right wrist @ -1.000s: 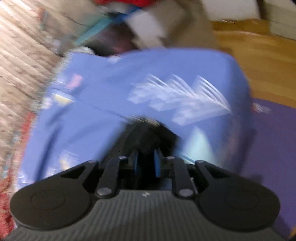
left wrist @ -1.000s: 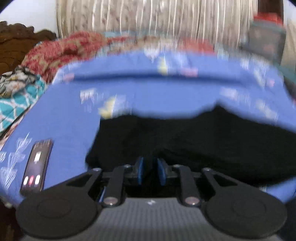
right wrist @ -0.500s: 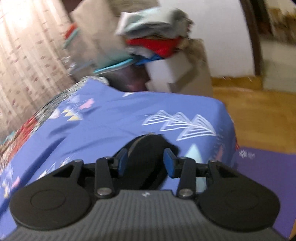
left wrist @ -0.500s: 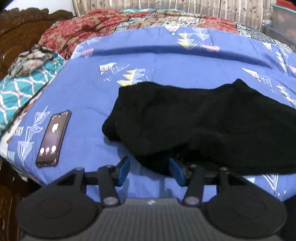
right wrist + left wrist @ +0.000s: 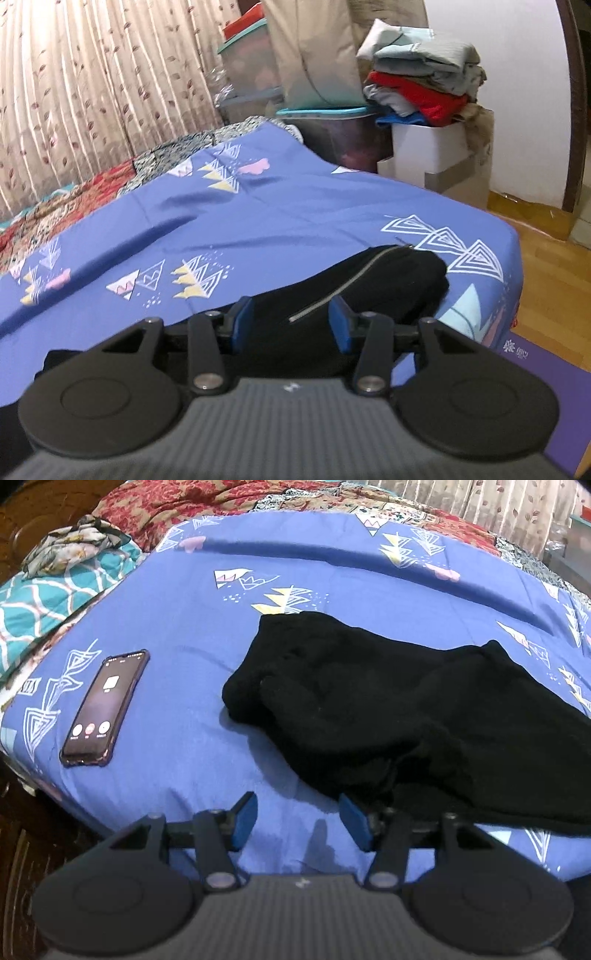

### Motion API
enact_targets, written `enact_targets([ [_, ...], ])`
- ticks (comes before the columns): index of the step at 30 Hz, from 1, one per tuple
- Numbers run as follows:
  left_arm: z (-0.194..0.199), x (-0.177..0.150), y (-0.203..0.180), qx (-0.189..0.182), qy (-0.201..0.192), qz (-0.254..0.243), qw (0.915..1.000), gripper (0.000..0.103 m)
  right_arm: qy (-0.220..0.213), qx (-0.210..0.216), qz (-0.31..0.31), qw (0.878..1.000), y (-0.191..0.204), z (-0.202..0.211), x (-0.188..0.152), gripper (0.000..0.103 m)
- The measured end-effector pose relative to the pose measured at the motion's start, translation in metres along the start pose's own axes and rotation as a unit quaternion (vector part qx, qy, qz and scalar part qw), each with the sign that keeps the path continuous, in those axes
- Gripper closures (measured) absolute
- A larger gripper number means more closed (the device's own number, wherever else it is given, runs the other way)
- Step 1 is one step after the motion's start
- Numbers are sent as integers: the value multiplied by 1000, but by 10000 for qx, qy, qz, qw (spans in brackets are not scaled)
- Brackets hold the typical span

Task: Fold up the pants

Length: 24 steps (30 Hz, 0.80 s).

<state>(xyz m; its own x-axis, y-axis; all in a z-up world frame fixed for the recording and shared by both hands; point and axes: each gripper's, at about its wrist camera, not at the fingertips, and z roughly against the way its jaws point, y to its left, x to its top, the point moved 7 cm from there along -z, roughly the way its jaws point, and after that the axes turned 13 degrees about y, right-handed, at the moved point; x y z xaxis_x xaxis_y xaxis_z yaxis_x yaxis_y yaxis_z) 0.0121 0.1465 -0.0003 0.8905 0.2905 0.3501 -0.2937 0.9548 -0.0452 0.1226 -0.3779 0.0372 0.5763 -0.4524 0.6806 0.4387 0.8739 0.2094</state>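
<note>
Black pants (image 5: 388,709) stretch sideways across the bed (image 5: 184,602), lying ahead-right of the left gripper (image 5: 298,821). Its jaws are opening, empty. The right gripper (image 5: 290,325), also opening and holding nothing, hovers over the zipper end (image 5: 369,273).

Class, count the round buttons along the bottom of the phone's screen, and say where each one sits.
3. On the phone, lying left of the black pants, they form a row: left button, middle button, right button. None seem hidden.
</note>
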Motion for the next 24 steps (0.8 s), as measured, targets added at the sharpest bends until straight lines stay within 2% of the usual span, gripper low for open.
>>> enact_targets([
  [11, -1, 0, 9, -100, -3, 127, 9999, 53, 8, -72, 46, 10000, 28, 2, -18, 54],
  [13, 4, 2, 18, -350, -31, 259, 9990, 53, 22, -85, 46, 10000, 27, 2, -18, 54],
  [15, 11, 10, 40, -737, -100, 615, 9953, 53, 5, -86, 34, 10000, 24, 4, -18, 54],
  [19, 18, 34, 82, -1698, -72, 1427, 9751, 52, -27, -114, -10, 9999, 21, 8, -23, 54],
  [21, 17, 47, 87, -1894, -85, 1532, 9698, 50, 55, -106, -63, 9999, 19, 5, -27, 54],
  [23, 10, 60, 85, -1905, -58, 1528, 9697, 42, 170, -64, -109, 9998, 20, 1, -33, 54],
  [24, 4, 66, 84, -1847, -4, 1531, 9708, 41, 207, -39, -91, 9997, 21, 1, -36, 54],
])
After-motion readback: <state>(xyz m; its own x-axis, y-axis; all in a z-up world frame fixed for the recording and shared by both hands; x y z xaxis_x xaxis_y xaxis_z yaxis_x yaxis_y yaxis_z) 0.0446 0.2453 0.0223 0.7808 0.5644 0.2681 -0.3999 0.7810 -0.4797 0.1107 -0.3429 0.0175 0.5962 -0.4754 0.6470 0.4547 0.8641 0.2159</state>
